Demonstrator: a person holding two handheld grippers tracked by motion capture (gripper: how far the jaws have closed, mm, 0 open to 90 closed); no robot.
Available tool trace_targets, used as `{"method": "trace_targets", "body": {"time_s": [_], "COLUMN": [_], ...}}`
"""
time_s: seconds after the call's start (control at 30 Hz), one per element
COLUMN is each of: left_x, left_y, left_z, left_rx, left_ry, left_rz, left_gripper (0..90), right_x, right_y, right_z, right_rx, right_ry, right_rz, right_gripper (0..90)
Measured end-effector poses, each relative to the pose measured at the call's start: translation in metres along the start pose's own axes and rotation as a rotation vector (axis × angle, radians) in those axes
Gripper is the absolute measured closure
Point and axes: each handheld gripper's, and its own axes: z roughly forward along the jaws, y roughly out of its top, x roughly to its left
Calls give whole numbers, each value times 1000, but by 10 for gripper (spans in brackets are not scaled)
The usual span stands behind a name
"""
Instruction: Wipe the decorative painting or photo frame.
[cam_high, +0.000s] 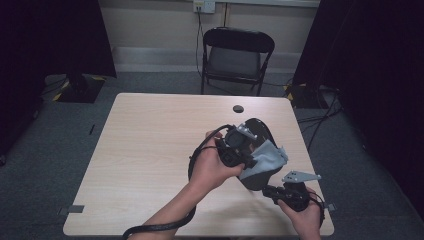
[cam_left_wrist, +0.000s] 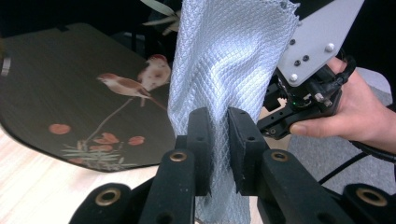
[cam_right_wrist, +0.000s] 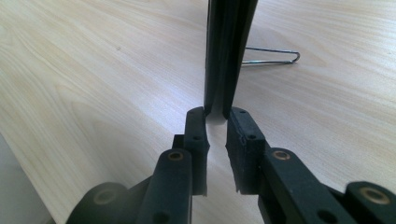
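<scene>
From the high view, your left hand (cam_high: 212, 167) holds the left gripper (cam_high: 248, 159) over the right half of the pale wooden table (cam_high: 150, 150). Its jaws pinch a light blue mesh cloth (cam_high: 265, 157). The cloth lies against a dark flat board with rounded corners (cam_high: 260, 132), which is held up off the table. Your right hand (cam_high: 305, 217) holds the right gripper (cam_high: 267, 190) near the table's front right corner, and its tip meets the bottom edge of the board. A black folding chair (cam_high: 235, 57) stands past the far side of the table.

In the left gripper view, your left gripper (cam_left_wrist: 217, 135) is squeezed tight on the blue cloth (cam_left_wrist: 229, 65), which stands up between the two jaws. Just behind the cloth, on the left, is the dark board (cam_left_wrist: 56, 84). It has painted brown birds, a thin branch and red flowers on it. On the right you can see your other hand (cam_left_wrist: 359, 112) with its gripper and grey plate.

In the right gripper view, your right gripper (cam_right_wrist: 217, 126) is closed on the thin bottom edge of the dark board (cam_right_wrist: 229, 51). The board stands up on its edge. A thin bent metal wire (cam_right_wrist: 273, 57) lies on the table just behind it.
</scene>
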Motion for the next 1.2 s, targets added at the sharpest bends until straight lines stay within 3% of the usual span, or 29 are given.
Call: {"method": "trace_targets", "body": {"time_s": [0.4,0.93,1.2], "left_x": [2,14,22], "left_y": [-14,-58,-77], "left_z": [20,54,71], "left_rx": [41,96,139], "left_ry": [-12,-41,-29], "left_rz": [-11,-82,-107], "left_gripper": [800,800,801], "right_x": [0,0,-1], "right_y": [0,0,0], "right_z": [-1,-2,-5], "right_rx": [7,6,-1], "right_ry": [7,15,13], "right_rz": [-16,-20,-20], "right_gripper": [785,789,788]}}
